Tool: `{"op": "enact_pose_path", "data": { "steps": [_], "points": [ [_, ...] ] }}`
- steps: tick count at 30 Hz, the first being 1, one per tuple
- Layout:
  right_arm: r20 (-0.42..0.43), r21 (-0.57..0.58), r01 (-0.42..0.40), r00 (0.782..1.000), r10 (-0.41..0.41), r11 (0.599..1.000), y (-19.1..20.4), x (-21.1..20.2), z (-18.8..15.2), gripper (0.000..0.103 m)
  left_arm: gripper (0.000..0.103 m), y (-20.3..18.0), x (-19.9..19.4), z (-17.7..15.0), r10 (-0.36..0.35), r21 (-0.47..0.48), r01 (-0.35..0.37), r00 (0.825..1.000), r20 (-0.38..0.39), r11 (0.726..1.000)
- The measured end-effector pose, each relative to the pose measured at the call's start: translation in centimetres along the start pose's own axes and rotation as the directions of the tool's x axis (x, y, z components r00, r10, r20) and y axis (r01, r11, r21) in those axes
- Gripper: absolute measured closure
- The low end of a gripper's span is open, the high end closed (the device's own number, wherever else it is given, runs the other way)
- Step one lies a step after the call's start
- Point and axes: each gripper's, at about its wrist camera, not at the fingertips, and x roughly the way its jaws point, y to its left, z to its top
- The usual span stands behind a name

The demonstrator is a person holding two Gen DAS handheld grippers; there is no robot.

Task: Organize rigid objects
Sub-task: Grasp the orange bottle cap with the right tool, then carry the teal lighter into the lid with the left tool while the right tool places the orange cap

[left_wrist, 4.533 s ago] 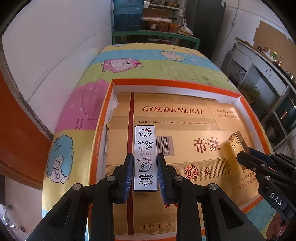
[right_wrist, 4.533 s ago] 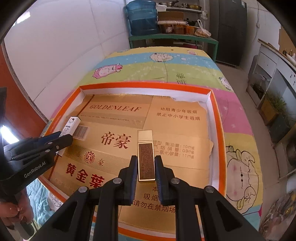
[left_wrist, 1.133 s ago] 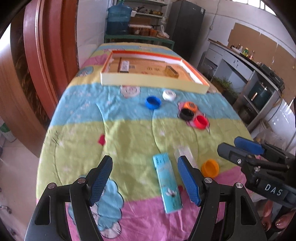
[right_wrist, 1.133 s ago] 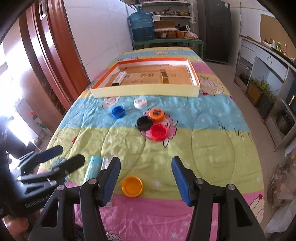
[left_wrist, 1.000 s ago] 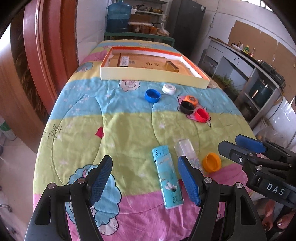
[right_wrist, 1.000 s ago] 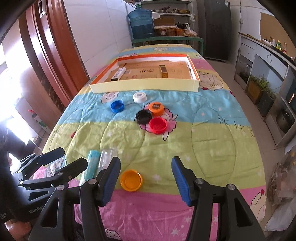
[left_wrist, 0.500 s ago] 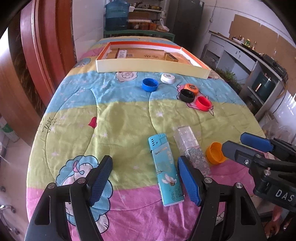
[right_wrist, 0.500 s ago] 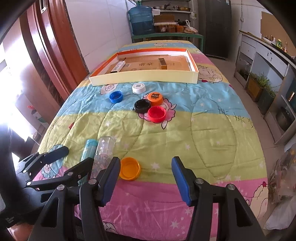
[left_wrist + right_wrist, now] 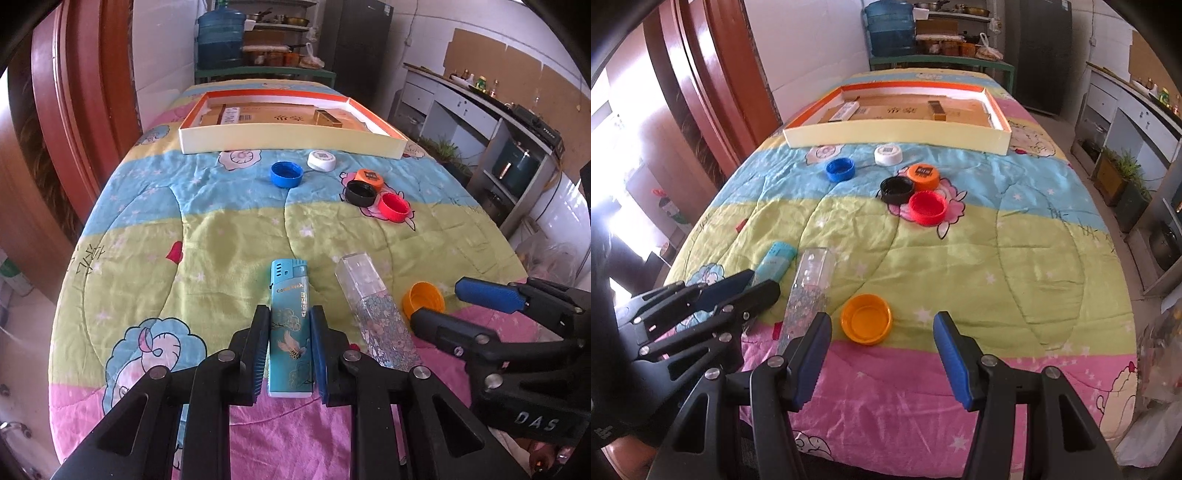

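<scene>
At the bottom centre of the left wrist view the left gripper [image 9: 288, 354] has its blue pads pressed against the two long sides of a teal lighter [image 9: 289, 332], which lies flat on the pink band of the quilt [image 9: 229, 236] with its cap end pointing up the frame. Just right of it lies a clear lighter [image 9: 373, 314] with a flowered lower half, angled slightly to the upper left. Beyond that, near the right edge, sits an orange cap [image 9: 423, 298], open side up.

In the right wrist view the right gripper [image 9: 882, 354] hangs low in the frame with its jaws spread wide and nothing between them; the orange cap sits just above the gap, nearer the left pad. The clear lighter reaches down to that left pad, though whether it touches is hard to tell from this angle.

Farther up, in the middle of the left wrist view, a red cap [image 9: 394, 207], a black cap [image 9: 360, 194] and an orange lidded cap [image 9: 369, 178] cluster together, the red and black ones open side up. To their left lie a blue cap [image 9: 286, 174] and a white cap [image 9: 322, 160], apart from each other.

At the top centre stands a shallow box [image 9: 288, 140] with an orange inner rim, lined with cardboard. Inside it lie a white lighter [image 9: 229, 114] at the left and a gold lighter [image 9: 328, 118] at the right.
</scene>
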Motion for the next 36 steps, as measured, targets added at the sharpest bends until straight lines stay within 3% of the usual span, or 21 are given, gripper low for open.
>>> {"op": "enact_pose_path", "data": {
  "steps": [3, 7, 17, 28, 36],
  "points": [
    [-0.013, -0.017, 0.014, 1.0, -0.014, 1.0, 0.3, 0.5, -0.1, 0.048, 0.081, 0.0, 0.0, 0.0, 0.002, 0.002, -0.002, 1.0, 0.0, 1.0],
    [-0.007, -0.035, 0.031, 1.0, -0.031, 0.999, 0.5, 0.8, -0.1, 0.072, 0.081, 0.0, -0.1, 0.0, -0.001, -0.001, 0.001, 1.0, 0.001, 1.0],
    [0.022, -0.027, 0.031, 0.999, -0.03, 0.999, -0.3, 0.5, 0.8, 0.072, 0.081, 0.6, -0.6, 1.3, 0.01, -0.013, -0.01, 1.0, 0.024, 1.0],
    [0.113, -0.01, 0.045, 0.993, -0.043, 0.999, -1.6, -0.9, 3.8, 0.072, 0.081, 3.1, -3.6, 5.5, 0.049, -0.075, -0.041, 0.993, 0.112, 0.996],
    [0.199, -0.015, 0.044, 0.979, -0.04, 0.999, -1.7, -2.9, 6.4, 0.072, 0.081, 3.9, -6.2, 8.9, 0.114, -0.083, -0.1, 0.977, 0.179, 0.992]
  ]
}}
